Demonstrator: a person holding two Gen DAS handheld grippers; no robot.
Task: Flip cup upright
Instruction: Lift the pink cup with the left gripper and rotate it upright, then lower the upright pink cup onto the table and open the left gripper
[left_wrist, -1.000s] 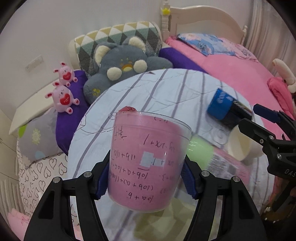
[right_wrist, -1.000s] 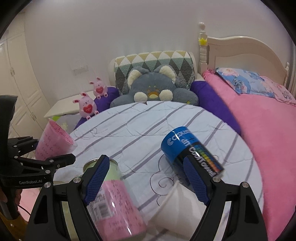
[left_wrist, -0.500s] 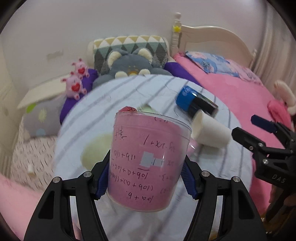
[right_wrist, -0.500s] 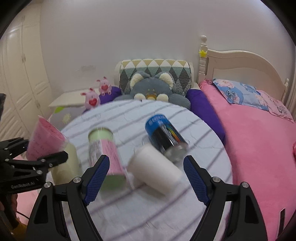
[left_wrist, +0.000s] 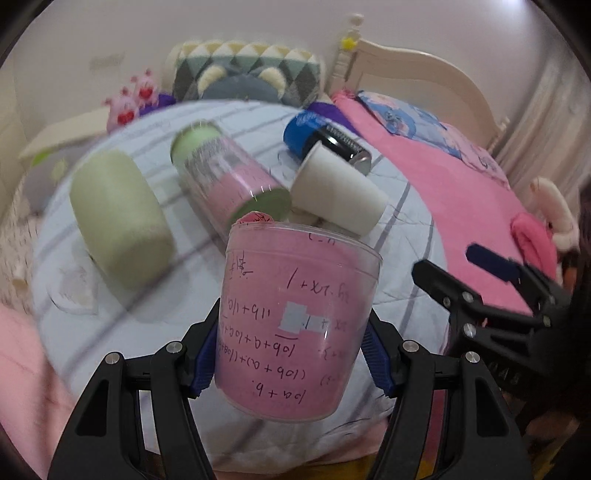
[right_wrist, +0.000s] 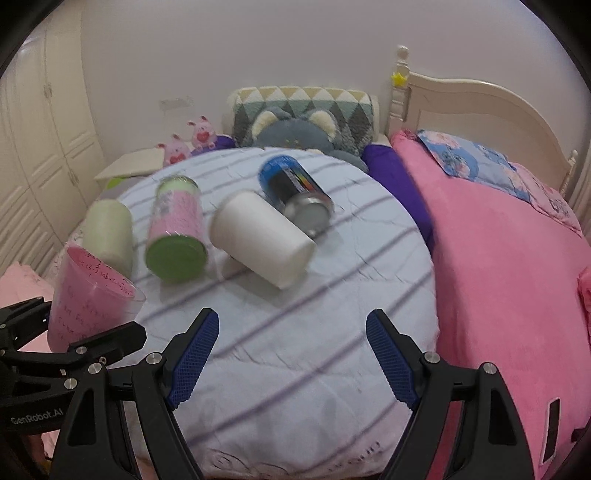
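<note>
My left gripper (left_wrist: 291, 354) is shut on a clear cup lined with pink paper covered in handwriting (left_wrist: 295, 317). It holds the cup rim-up, above the near left edge of the round table (right_wrist: 295, 369); the cup also shows in the right wrist view (right_wrist: 88, 299). My right gripper (right_wrist: 291, 354) is open and empty above the table's near edge. On the table lie a white paper cup (right_wrist: 258, 240), a clear pink-and-green cup (right_wrist: 177, 225), a pale green cup (right_wrist: 109, 232) and a blue can (right_wrist: 295, 192), all on their sides.
The table has a striped light-blue cloth. A pink bed (right_wrist: 509, 277) is at the right. A grey plush cushion (right_wrist: 295, 129) and small pink toys (right_wrist: 188, 142) sit behind the table. White wardrobes (right_wrist: 40, 147) stand at the left.
Both grippers have pulled back from the table, so the lying cups now look farther away. The left gripper still holds the pink cup; the right stays open.
</note>
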